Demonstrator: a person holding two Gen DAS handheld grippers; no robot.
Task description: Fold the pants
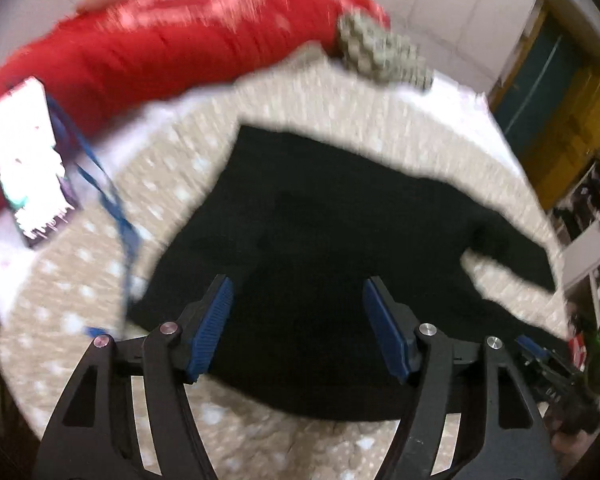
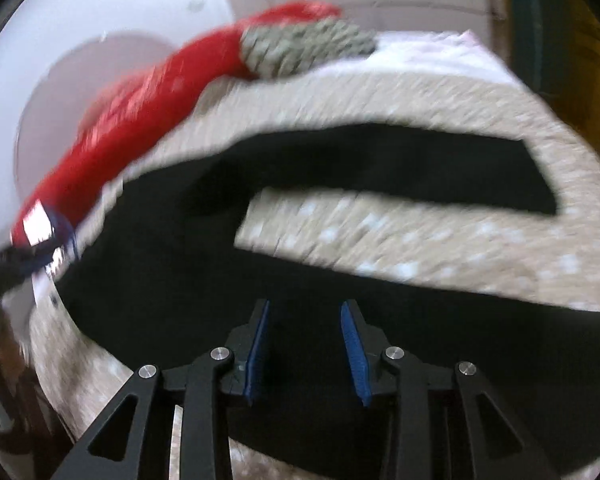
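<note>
Black pants (image 1: 320, 220) lie spread flat on a beige spotted bedcover (image 1: 80, 280). In the right wrist view the pants (image 2: 180, 260) show two legs reaching to the right with a strip of cover between them. My left gripper (image 1: 298, 292) is open and empty, hovering over the near edge of the pants. My right gripper (image 2: 306, 316) is open and empty, over the near leg. Both views are motion-blurred.
A red blanket (image 1: 160, 52) lies along the far side of the bed, with a grey knitted item (image 1: 380, 52) at its end. A glossy white and purple packet (image 1: 28, 160) and a blue strap (image 1: 108, 200) lie at the left. A white wall stands behind.
</note>
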